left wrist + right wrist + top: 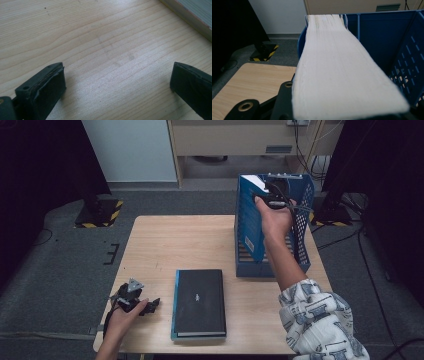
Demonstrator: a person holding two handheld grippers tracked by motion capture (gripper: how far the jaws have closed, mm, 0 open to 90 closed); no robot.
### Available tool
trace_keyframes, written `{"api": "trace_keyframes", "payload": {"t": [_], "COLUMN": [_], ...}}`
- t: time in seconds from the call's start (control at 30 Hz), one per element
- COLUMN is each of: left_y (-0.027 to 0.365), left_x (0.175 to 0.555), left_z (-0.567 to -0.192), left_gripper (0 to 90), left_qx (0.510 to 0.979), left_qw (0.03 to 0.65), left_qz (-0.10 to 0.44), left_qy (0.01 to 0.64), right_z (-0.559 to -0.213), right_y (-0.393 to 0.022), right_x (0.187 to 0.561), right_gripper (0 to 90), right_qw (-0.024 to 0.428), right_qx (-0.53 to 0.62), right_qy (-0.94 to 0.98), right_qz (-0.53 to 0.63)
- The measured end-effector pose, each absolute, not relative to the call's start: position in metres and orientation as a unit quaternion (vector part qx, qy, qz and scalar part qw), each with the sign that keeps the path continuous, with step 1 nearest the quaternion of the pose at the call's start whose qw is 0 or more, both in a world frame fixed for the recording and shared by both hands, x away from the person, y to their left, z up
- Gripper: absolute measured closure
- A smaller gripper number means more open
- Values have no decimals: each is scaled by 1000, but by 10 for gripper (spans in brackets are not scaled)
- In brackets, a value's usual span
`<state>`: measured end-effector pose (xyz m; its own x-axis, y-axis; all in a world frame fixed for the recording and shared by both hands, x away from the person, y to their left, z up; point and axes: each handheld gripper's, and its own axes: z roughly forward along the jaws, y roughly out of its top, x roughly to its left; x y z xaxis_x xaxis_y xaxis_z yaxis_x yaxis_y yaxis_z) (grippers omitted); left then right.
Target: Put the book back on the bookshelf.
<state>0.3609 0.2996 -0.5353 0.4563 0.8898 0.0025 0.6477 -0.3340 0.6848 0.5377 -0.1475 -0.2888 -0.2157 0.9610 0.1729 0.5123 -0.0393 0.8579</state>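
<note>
Right gripper [274,195] up at the blue file rack [303,227] on the table's far right, jaws clamped on a blue-covered book [251,217] standing on edge inside the rack's left part. In the right gripper view the book's white page block [342,70] runs straight out from betw. the jaws, far end tipped toward the rack's blue back wall [382,37]; perforated side wall just to the right of it. Book looks a bit tilted in the high view, cover facing left; can't tell if its bottom edge is resting on the rack floor.

Left gripper [150,305] down low at the near-left corner of the wooden table [170,240], hand [122,320] wrapped round its body. Left gripper view: both black pads wide apart, bare wood [110,50] betw. them, nothing held. Second book [199,302], dark cover, lies flat near the front edge, just right of that gripper; its page edge [197,15] peeks in at the top right corner of the left gripper view
</note>
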Motion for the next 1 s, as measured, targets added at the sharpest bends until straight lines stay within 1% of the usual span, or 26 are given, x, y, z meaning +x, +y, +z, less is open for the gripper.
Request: {"api": "trace_keyframes", "payload": {"t": [0.7, 1.0], "left_y": [300, 300], "left_x": [361, 362], "left_z": [-536, -536], "left_gripper": [0, 0], "left_qx": [794, 795], "left_qw": [316, 316], "left_qz": [193, 193], "left_qy": [482, 481], "right_z": [-306, -323], "right_y": [-142, -138], "right_x": [544, 547], "right_gripper": [606, 606], "right_qw": [261, 262], "right_qx": [575, 579], "right_qy": [642, 643], "right_qz": [435, 427]}}
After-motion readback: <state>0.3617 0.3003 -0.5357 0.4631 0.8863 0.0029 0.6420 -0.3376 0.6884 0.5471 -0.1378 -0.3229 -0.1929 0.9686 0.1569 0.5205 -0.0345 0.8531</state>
